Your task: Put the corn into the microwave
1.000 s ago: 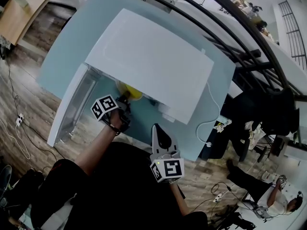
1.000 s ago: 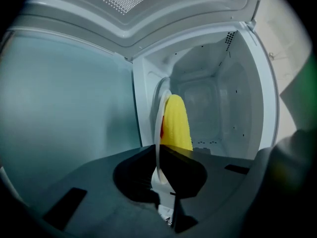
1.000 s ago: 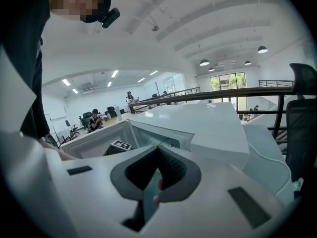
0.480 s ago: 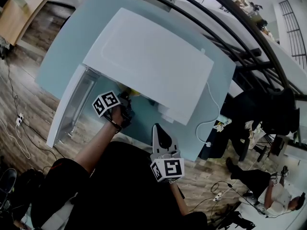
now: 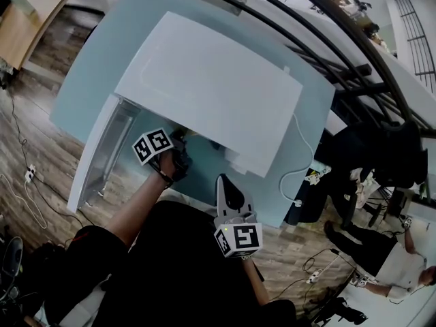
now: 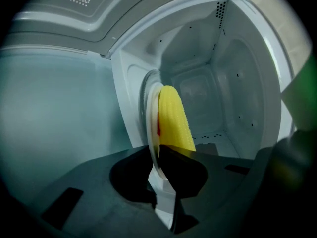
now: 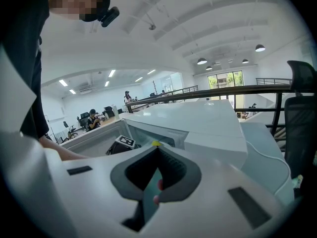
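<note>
Corn on plate inside microwave

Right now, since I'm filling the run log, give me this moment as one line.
left gripper: jaws opening, plate rim between | corn: on plate, inside microwave | door: open | right gripper: shut, empty

The pale blue tabletop carries one white microwave, its door open over the near edge. A white cable lies by the right edge.

corn: on plate, inside microwave | microwave: on table | door: open, microwave's left
</note>
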The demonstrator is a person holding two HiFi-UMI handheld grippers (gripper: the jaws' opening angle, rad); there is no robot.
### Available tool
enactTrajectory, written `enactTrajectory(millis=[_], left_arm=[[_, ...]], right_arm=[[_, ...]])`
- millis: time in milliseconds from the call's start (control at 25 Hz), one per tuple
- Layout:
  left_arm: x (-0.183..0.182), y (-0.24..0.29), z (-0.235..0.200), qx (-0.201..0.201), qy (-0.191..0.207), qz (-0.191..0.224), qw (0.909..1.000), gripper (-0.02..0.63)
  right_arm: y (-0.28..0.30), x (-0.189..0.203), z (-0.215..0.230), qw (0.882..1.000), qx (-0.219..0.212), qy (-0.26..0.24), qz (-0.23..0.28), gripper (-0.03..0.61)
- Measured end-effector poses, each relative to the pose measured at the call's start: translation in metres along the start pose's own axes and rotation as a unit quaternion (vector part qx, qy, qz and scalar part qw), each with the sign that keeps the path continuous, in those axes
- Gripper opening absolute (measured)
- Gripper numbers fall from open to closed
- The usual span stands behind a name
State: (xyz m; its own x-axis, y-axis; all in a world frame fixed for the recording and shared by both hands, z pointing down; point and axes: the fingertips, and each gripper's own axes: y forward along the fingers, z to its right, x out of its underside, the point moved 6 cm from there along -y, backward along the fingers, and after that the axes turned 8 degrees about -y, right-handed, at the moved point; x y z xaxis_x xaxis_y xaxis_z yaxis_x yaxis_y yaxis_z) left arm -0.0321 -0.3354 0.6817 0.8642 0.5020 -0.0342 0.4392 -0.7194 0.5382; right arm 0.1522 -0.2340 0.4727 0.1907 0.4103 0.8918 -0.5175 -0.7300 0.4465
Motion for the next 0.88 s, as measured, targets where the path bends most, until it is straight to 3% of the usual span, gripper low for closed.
enactTrajectory(millis=[120, 360, 880], left_arm=[[-0.001, -0.002, 0.000, -0.014, 0.015, 0.002, 0.9998, 0.032], [-0.001, -0.002, -0.003, -0.037, 0.038, -0.003, 0.9986, 0.112], [0.002, -0.024, -0.001, -0.030, 0.079, -0.011, 0.9964, 0.137]], right_arm=[[0.000, 0.000, -0.001, 1.000, 0.002, 0.001, -0.001, 0.009], [-0.002, 0.004, 0.000, 1.000, 0.006, 0.006, 0.000, 0.009], [-0.004, 0.001, -0.017, 1.000, 0.009, 0.010, 0.012, 0.009]])
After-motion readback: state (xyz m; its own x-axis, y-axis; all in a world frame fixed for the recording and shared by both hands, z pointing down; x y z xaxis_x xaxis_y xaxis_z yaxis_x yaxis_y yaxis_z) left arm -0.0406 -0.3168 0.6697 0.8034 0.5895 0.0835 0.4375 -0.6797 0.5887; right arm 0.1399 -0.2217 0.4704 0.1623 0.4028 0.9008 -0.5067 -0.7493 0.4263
